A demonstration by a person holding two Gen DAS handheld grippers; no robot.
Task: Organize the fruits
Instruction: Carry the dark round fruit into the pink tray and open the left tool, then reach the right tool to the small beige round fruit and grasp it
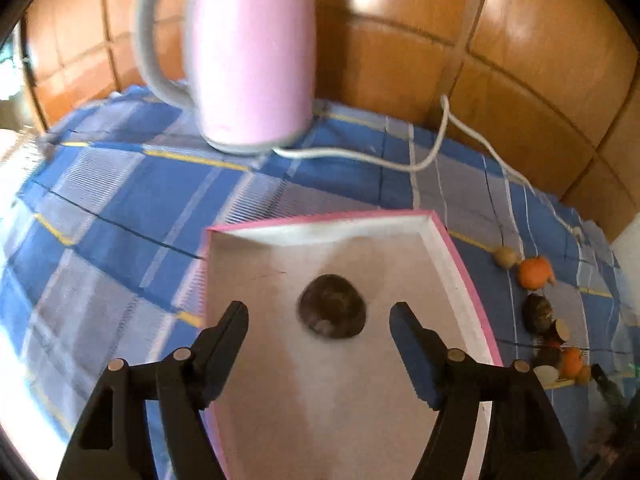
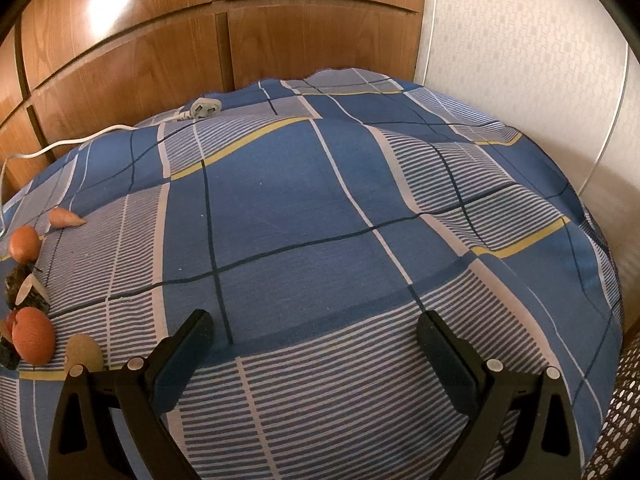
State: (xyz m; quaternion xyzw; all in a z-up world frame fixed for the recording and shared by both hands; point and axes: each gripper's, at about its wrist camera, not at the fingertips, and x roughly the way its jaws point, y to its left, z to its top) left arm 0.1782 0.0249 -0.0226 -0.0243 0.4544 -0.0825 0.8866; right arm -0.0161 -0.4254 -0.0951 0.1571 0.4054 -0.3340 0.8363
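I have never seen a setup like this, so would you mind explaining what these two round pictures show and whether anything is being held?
There is no robot: a person holds a two-finger gripper in each hand, and each has a fisheye camera looking along its fingers. One picture is from the left gripper, whose jaws stand open over a pink-rimmed white tray; a dark round fruit lies in the tray between them, not gripped. Behind stand a pink kettle and its white cord. The other is from the right gripper, open and empty above the blue checked cloth. More fruit, including an orange one, waits on the cloth.
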